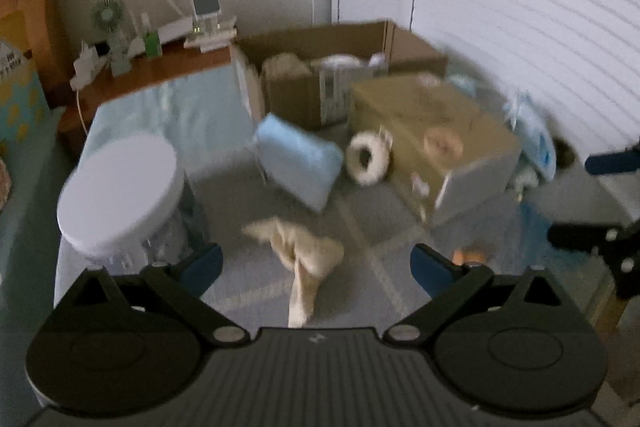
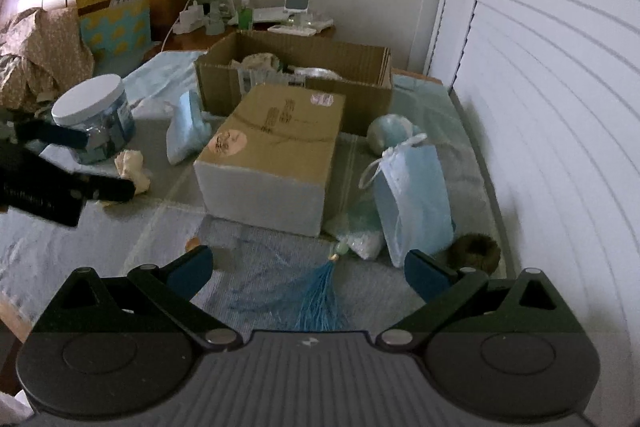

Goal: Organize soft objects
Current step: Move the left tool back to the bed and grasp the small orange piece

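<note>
The left gripper [image 1: 316, 265] is spread wide with nothing between its blue pads, hovering over the pale blue-grey bedcover [image 1: 360, 219]. Just ahead of it, between the fingers, lies a crumpled cream cloth [image 1: 304, 251], one tail trailing back under the gripper body. Beyond that cloth a soft light-blue pillow-like pouch [image 1: 298, 159] sits tilted, and just to its right a white fluffy ring [image 1: 368, 157] leans against the sealed tan cardboard box [image 1: 432, 131]. Off to the left gripper's left stands a clear round jar with a white lid [image 1: 118, 191]. Further back, an open brown cardboard carton [image 1: 320, 67] holds a jumble of items too blurred to name.

The right gripper [image 2: 308, 273] is likewise wide open and empty. Right between its fingers, close to the body, a blue thread tassel [image 2: 320, 303] fans out on the cover. Ahead and to its right stands a light-blue fabric drawstring bag [image 2: 416, 199], with a dark furry ring [image 2: 476, 251] beside the right finger. The tan box fills the middle ground ahead, and a pale rounded green-white ball [image 2: 386, 133] rests behind the bag. From this side the cream cloth shows far left, touching the left gripper's finger tip, near the jar
</note>
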The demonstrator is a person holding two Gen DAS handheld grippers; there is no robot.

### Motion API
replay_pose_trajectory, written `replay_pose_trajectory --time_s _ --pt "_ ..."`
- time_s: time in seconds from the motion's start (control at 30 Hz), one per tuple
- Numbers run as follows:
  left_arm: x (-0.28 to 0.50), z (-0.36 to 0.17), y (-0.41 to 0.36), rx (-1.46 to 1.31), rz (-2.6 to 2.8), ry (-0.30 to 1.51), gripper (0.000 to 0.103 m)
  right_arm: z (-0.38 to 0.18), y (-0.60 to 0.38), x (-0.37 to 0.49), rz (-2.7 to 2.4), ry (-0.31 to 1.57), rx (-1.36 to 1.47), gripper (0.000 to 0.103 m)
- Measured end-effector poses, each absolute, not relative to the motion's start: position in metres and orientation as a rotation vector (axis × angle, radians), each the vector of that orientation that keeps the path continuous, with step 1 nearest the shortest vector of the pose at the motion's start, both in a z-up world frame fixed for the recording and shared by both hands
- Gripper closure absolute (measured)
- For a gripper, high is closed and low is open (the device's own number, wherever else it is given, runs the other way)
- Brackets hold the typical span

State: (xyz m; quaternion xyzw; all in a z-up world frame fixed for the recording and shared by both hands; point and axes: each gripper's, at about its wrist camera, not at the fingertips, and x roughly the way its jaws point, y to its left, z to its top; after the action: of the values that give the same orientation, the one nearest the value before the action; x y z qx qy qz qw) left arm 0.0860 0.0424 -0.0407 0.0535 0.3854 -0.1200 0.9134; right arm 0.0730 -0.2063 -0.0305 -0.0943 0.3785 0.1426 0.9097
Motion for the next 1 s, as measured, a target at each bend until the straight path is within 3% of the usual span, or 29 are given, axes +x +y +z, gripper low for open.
replay_pose_trajectory --time_s 0.63,1.0 --pt "0.082 -0.069 0.043 0.16 -0.209 0.772 0.004 -0.054 -0.238 0.079 0.194 0.846 -0.167 0.0" --pt "0.06 -0.049 0.007 0.185 -0.364 0.729 0.007 -0.064 -0.227 0.082 0.227 0.863 -0.189 0.0"
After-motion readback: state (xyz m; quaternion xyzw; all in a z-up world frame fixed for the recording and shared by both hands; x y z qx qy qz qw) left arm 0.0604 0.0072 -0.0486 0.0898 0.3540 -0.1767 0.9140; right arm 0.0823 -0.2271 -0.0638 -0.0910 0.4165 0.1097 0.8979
